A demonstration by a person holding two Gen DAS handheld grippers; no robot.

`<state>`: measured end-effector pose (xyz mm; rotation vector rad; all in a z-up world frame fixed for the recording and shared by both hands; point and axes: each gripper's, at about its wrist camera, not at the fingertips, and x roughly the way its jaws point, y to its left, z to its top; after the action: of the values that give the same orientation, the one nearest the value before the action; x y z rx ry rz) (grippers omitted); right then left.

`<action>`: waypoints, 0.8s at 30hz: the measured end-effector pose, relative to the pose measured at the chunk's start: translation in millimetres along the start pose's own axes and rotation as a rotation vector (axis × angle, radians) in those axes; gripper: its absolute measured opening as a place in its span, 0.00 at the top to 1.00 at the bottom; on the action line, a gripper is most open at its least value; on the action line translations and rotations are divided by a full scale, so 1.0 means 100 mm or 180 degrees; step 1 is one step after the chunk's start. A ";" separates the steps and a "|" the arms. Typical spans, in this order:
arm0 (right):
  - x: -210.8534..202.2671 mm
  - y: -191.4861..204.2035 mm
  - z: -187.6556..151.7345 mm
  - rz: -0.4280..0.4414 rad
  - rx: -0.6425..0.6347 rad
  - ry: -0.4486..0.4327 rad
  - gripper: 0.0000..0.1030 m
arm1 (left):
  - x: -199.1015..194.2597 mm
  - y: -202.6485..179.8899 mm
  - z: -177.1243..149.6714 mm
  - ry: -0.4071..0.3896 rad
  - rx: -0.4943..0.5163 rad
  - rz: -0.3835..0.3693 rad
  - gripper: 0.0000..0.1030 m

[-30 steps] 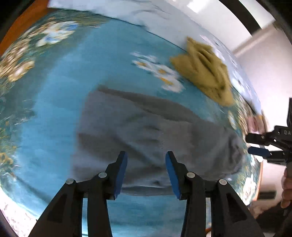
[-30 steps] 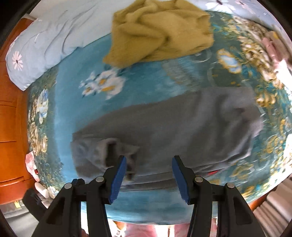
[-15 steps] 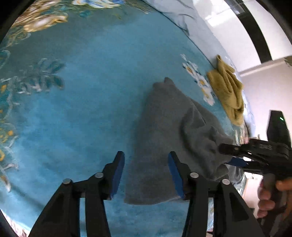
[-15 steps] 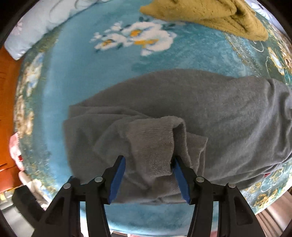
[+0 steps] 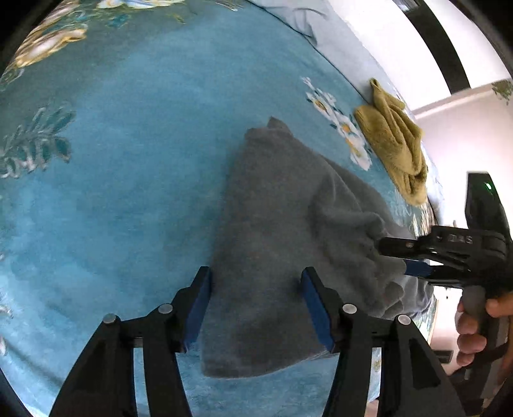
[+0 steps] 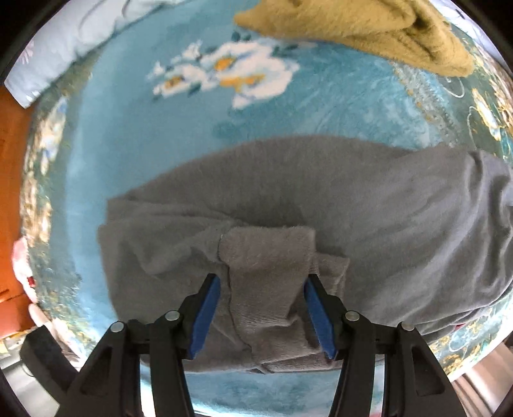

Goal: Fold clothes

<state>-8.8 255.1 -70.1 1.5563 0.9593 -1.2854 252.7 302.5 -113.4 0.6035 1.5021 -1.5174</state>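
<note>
A grey garment [image 5: 272, 208] lies flat on the blue floral bedspread [image 5: 128, 160]. My left gripper [image 5: 256, 279] hangs low over the garment's near left end; its jaws are opening and straddle that edge without pressing it. My right gripper [image 6: 261, 282] points down over the other end, open, with a folded ribbed sleeve cuff [image 6: 266, 256] between its pads. In the left wrist view the right gripper [image 5: 394, 256] touches the rumpled cloth, held by a hand [image 5: 474, 324]. The rest of the garment [image 6: 352, 192] stretches away to the right.
A crumpled mustard-yellow garment [image 5: 394, 144] [image 6: 352, 25] lies further back on the bedspread [image 6: 128, 128]. A pale blue pillow [image 6: 64, 41] sits at the far left, beside orange wooden furniture [image 6: 9, 160]. The bed's near edge runs just below both grippers.
Both grippers have come down close to the grey garment. The left one swung toward its left end and its jaws widened. The sleeve cuff now sits between the right gripper's pads.
</note>
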 end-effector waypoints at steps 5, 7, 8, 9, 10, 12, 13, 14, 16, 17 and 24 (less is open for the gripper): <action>-0.24 -0.45 0.01 0.0106 0.0269 -0.0159 0.43 | -0.28 -0.10 0.12 -0.0293 -0.0141 0.0071 0.44; -0.33 -0.70 0.00 0.0166 0.0438 -0.0216 0.43 | -0.33 -0.28 0.17 -0.0353 -0.0062 0.0032 0.44; -0.37 -0.81 0.00 0.0185 0.0503 -0.0233 0.43 | -0.32 -0.41 0.19 -0.0341 0.0023 0.0019 0.44; -0.41 -0.93 0.00 0.0205 0.0569 -0.0250 0.43 | -0.29 -0.51 0.20 -0.0327 0.0095 0.0016 0.44; -0.44 -1.04 -0.02 0.0230 0.0634 -0.0267 0.43 | -0.24 -0.63 0.19 -0.0285 0.0176 0.0003 0.44; -0.54 -1.25 0.01 0.0296 0.0759 -0.0317 0.43 | -0.10 -0.86 0.16 -0.0164 0.0285 -0.0019 0.44; -0.60 -1.34 0.00 0.0333 0.0825 -0.0347 0.43 | -0.03 -0.95 0.13 -0.0099 0.0320 -0.0023 0.44; -0.63 -1.41 -0.03 0.0380 0.0885 -0.0371 0.43 | 0.04 -1.05 0.09 -0.0034 0.0353 -0.0026 0.44; -0.68 -1.64 -0.11 0.0479 0.1010 -0.0415 0.43 | 0.19 -1.21 0.03 0.0096 0.0389 -0.0006 0.43; -0.69 -1.72 -0.17 0.0530 0.1071 -0.0435 0.43 | 0.27 -1.28 0.00 0.0161 0.0405 0.0005 0.44; -0.84 -2.28 -0.33 0.0855 0.1249 -0.0589 0.43 | 0.86 -1.50 -0.18 0.0530 0.0183 0.0214 0.44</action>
<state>-226.5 356.5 -19.1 1.7522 0.3778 -1.4487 80.6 278.0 -109.7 0.8235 1.5507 -1.4929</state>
